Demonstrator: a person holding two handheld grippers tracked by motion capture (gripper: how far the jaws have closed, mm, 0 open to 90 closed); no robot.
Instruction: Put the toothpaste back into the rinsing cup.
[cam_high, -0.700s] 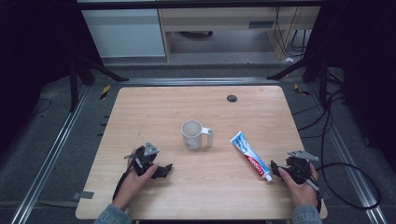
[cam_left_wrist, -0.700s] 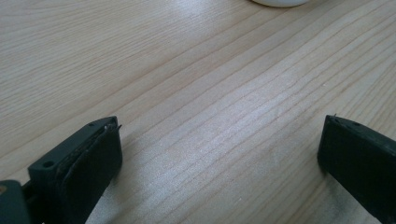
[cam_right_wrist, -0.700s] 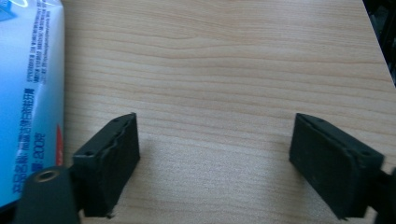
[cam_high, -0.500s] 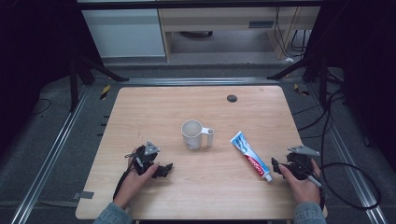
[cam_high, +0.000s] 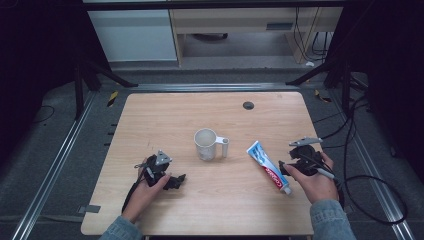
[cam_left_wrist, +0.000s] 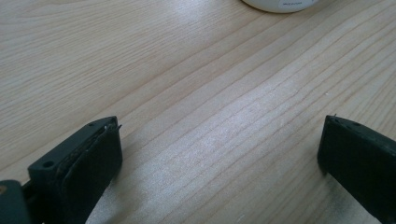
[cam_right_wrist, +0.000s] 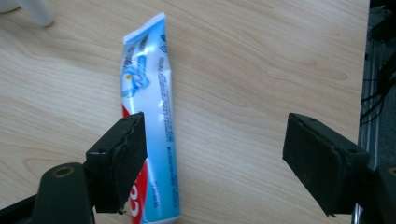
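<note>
On the wooden table (cam_high: 165, 115), the white mug (cam_high: 206, 145) is standing mid-table. The toothpaste tube (cam_high: 268, 166) is lying flat towards the right edge, just beside your right gripper (cam_high: 287, 167), whose jaws are standing apart. Your left gripper (cam_high: 176, 181) is resting near the front-left edge, jaws spread over bare wood.

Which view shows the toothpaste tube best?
The right gripper view: the toothpaste tube lies close up, print visible, one jaw overlapping it. The high view shows the whole tube, small, beside the mug.
</note>
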